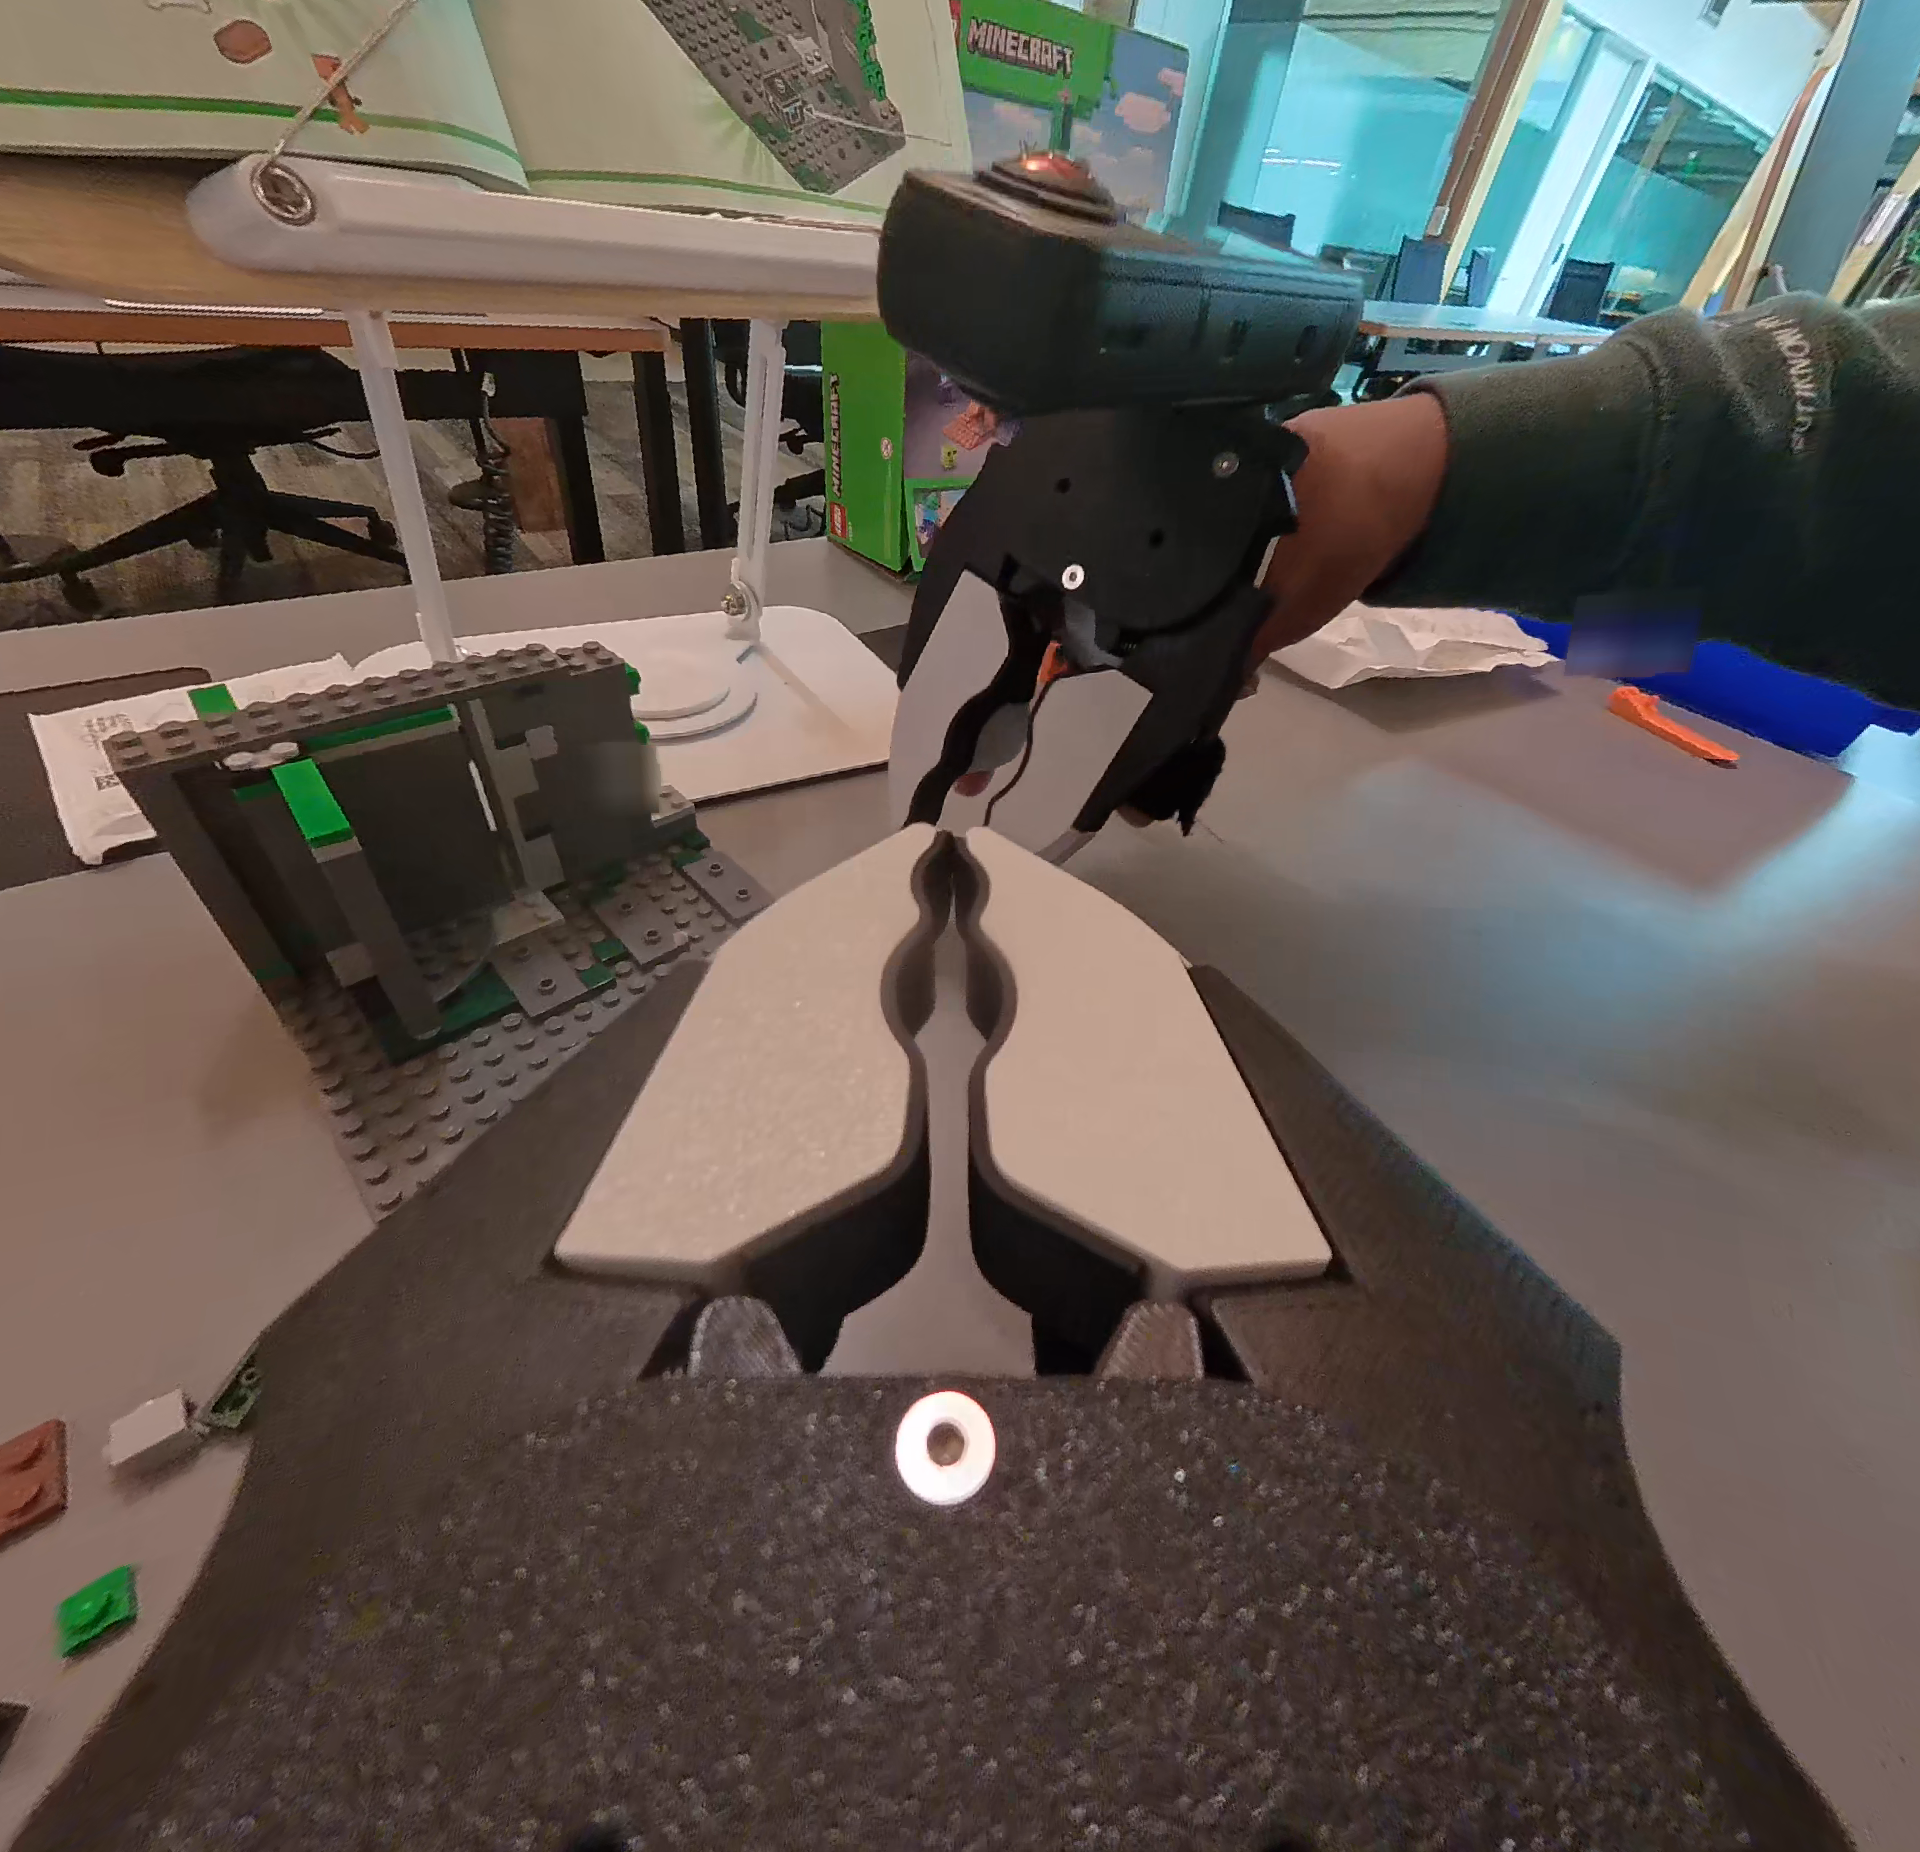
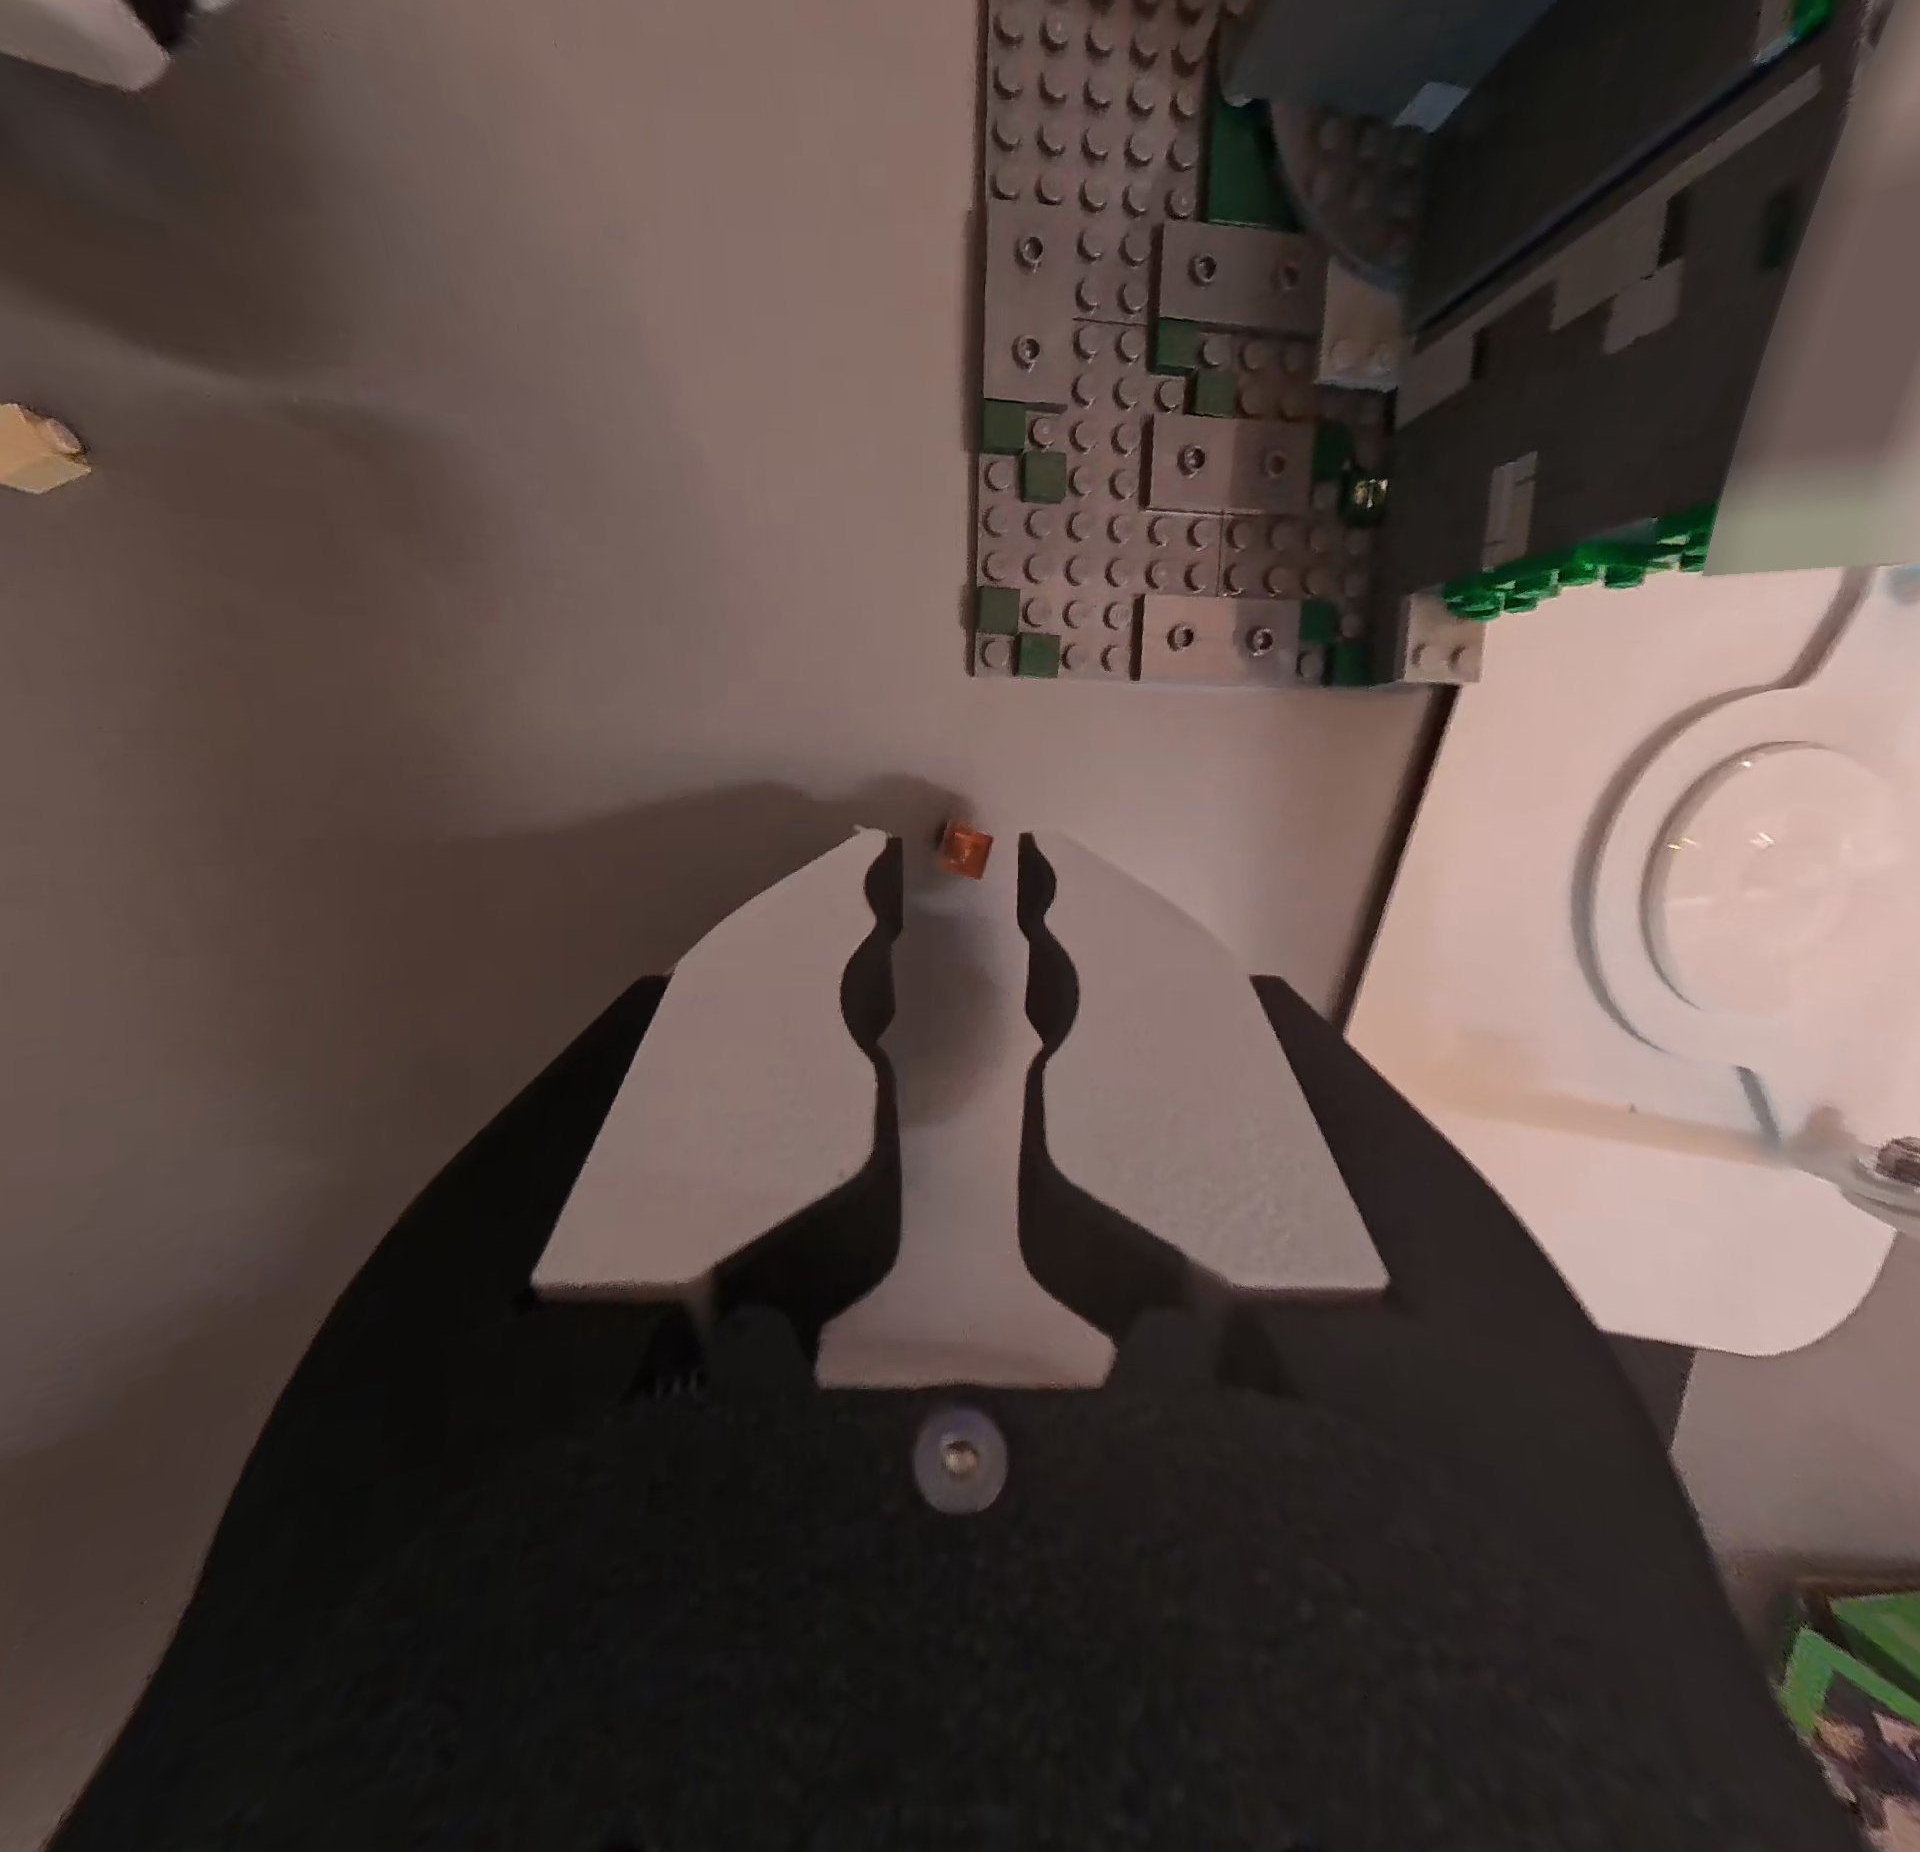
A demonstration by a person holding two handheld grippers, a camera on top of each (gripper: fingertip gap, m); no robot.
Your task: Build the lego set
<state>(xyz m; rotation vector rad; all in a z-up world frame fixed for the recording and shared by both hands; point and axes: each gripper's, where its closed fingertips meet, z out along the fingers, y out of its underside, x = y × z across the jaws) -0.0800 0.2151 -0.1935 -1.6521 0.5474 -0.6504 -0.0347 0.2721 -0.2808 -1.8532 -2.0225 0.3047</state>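
A grey and green lego build point(image 1: 416, 846) stands on its grey studded baseplate point(image 2: 1049, 244) on the table. My left gripper point(image 1: 948, 844) is shut and empty, low over the table to the right of the build. My right gripper point(image 2: 954, 842) is open and points down at the table. A tiny orange piece point(image 2: 966, 854) lies on the table between its fingertips, and the jaws stand apart from it on both sides. In the left wrist view the right gripper point(image 1: 1003, 826) sits just beyond my left fingertips, held by a hand in a dark sleeve.
A white stand base point(image 1: 790, 701) lies behind the build, also in the right wrist view point(image 2: 1558, 971), holding an instruction booklet point(image 1: 727, 57). A green box point(image 1: 868, 452), an orange separator tool point(image 1: 1673, 727), crumpled paper point(image 1: 1423, 644), and loose brown point(image 1: 31, 1480), grey point(image 1: 151, 1428), green point(image 1: 99, 1610) and tan point(image 2: 42, 452) pieces lie about. About 12 cm separates my left fingertips from my right.
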